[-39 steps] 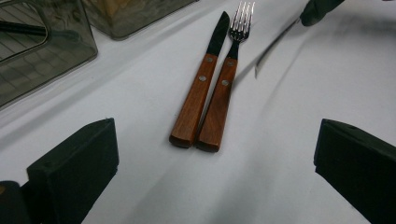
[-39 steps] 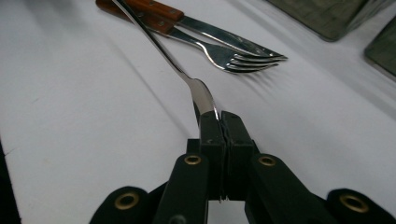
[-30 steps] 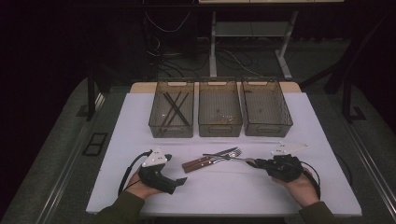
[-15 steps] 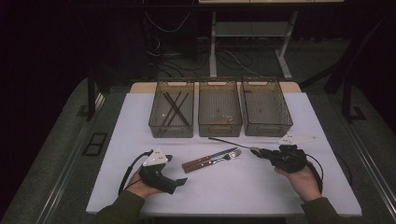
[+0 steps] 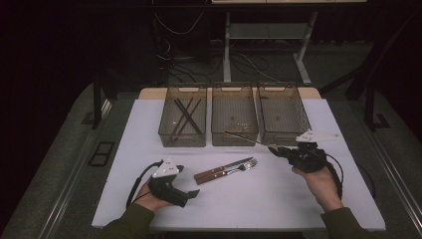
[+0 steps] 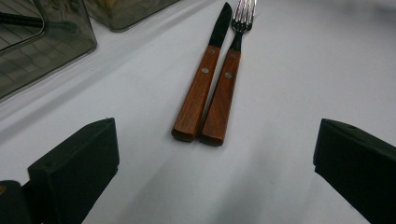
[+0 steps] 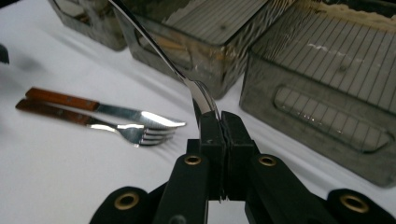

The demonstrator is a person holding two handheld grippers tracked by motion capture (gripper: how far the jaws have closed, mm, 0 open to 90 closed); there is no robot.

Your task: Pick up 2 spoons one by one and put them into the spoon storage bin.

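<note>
My right gripper (image 5: 276,149) (image 7: 223,122) is shut on the wide end of a slim metal spoon (image 5: 246,138) (image 7: 159,51). The spoon's thin handle slants up and to the left, in front of the middle bin (image 5: 234,141). A wooden-handled knife (image 5: 223,169) (image 6: 203,88) and fork (image 5: 219,176) (image 6: 224,93) lie side by side on the white table (image 5: 298,209). My left gripper (image 5: 193,195) (image 6: 215,158) rests on the table to their lower left, open, its jaws wide apart and pointing at the two handles.
Three smoky clear bins stand in a row at the back. The left bin (image 5: 182,140) holds dark chopsticks (image 5: 186,115), and the right bin (image 5: 283,89) (image 7: 327,112) sits just beyond my right gripper. The table's front edge is close to both hands.
My right gripper has risen off the table with the spoon and moved away from me toward the bins. The left gripper, knife and fork have stayed put.
</note>
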